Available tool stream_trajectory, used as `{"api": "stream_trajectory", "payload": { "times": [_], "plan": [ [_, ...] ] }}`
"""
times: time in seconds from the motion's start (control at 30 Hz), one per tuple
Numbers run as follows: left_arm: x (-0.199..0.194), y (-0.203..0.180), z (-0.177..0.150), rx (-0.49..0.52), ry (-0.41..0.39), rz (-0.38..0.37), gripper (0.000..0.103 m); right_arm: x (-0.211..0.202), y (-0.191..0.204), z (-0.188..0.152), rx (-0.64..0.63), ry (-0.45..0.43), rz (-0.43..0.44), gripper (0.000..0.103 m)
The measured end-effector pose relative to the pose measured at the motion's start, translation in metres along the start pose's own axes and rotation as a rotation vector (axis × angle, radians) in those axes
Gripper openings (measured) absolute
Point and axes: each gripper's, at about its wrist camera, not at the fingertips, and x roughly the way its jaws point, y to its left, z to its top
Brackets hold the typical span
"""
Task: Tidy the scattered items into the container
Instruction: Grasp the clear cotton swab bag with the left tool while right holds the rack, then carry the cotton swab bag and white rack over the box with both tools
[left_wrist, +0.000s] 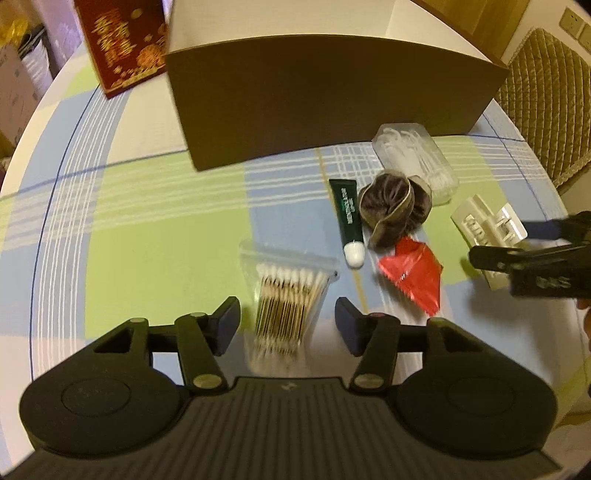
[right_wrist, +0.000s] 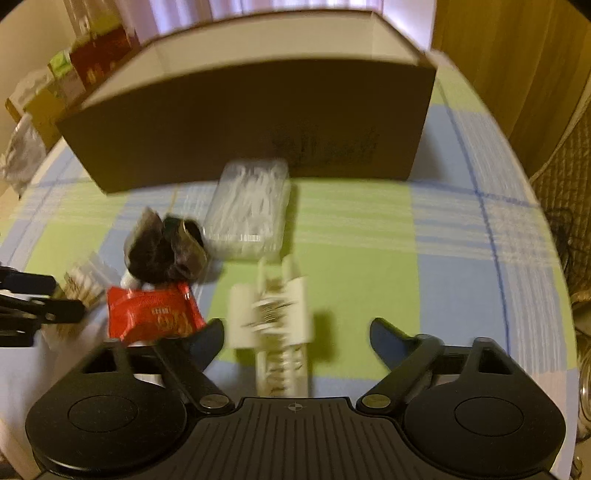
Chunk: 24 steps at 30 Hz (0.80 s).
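Before box (left_wrist: 332, 103), left hand-held gripper (left_wrist: 286, 321) spread apart over cotton swab bag (left_wrist: 286, 295): light, slippery; pinch mid-bundle. Right hand-held gripper (right_wrist: 297, 338) apart over white clip (right_wrist: 275, 325).

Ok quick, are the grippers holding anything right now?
Left gripper: open, holding nothing, over the cotton swab bag.
Right gripper: open, holding nothing, over the white clip.

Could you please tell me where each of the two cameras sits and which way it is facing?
Left wrist: on the left gripper, facing the cotton swabs and box; own open fingers show, right gripper at the edge.
Right wrist: on the right gripper, facing the white clip and box; own open fingers show, left gripper at the edge.
Shared: box, red packet, floss case.
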Motion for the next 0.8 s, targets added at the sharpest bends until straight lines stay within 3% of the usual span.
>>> {"api": "stream_trajectory", "payload": {
  "times": [0.1, 0.17, 0.33, 0.5, 0.63, 0.8],
  "plan": [
    [0.011, -0.005, 0.002, 0.035, 0.012, 0.024, 0.045, 0.000, -0.001, 0.001, 0.000, 0.005, -0.008, 0.091],
    [0.015, -0.006, -0.001, 0.048, 0.021, 0.033, 0.035, 0.000, -0.002, 0.000, 0.007, 0.009, -0.004, 0.091],
    [0.011, 0.004, -0.010, -0.014, 0.012, 0.031, 0.025, -0.001, -0.004, -0.002, 0.008, 0.016, -0.008, 0.091],
    [0.005, 0.011, -0.020, -0.089, 0.030, 0.026, 0.028, -0.001, -0.001, -0.001, -0.012, 0.015, -0.011, 0.091],
    [0.005, 0.007, -0.019, -0.101, 0.032, 0.029, 0.043, 0.001, 0.002, 0.001, -0.036, 0.012, -0.019, 0.091],
    [0.008, 0.000, -0.019, -0.064, 0.020, 0.053, 0.041, 0.004, 0.005, 0.005, -0.065, -0.003, -0.031, 0.090]
  ]
}}
